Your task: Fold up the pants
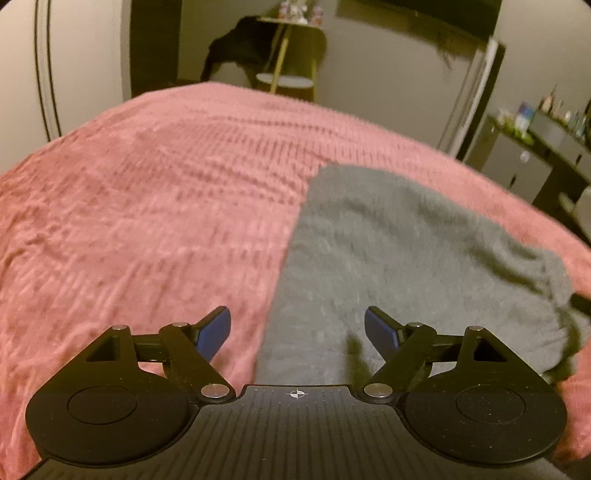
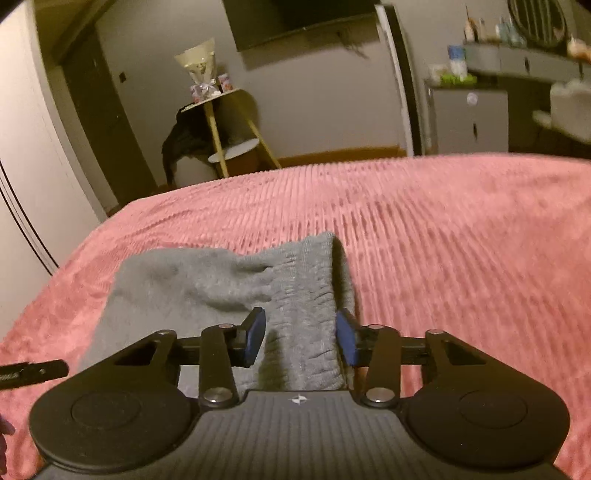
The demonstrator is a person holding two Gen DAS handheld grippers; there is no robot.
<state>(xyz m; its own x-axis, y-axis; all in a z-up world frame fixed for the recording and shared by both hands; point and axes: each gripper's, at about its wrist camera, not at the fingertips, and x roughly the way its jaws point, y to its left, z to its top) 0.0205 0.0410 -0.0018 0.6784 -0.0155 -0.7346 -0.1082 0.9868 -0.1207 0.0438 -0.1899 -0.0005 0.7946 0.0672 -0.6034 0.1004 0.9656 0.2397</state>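
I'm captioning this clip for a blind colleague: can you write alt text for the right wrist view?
A hand-held gripper points down at grey pants lying on a pink ribbed bedspread, its blue-padded fingers on either side of the gathered waistband, seemingly not yet clamped on it. Beyond the bed stand a small round side table and a wall-mounted TV.

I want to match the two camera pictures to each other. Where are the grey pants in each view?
Left wrist view: the grey pants lie right of centre on the pink bedspread, running up from the lower middle.
Right wrist view: the grey pants lie left of centre and low, with the gathered waistband between the blue pads.
Shared landmark: the round side table with yellow legs beyond the bed.
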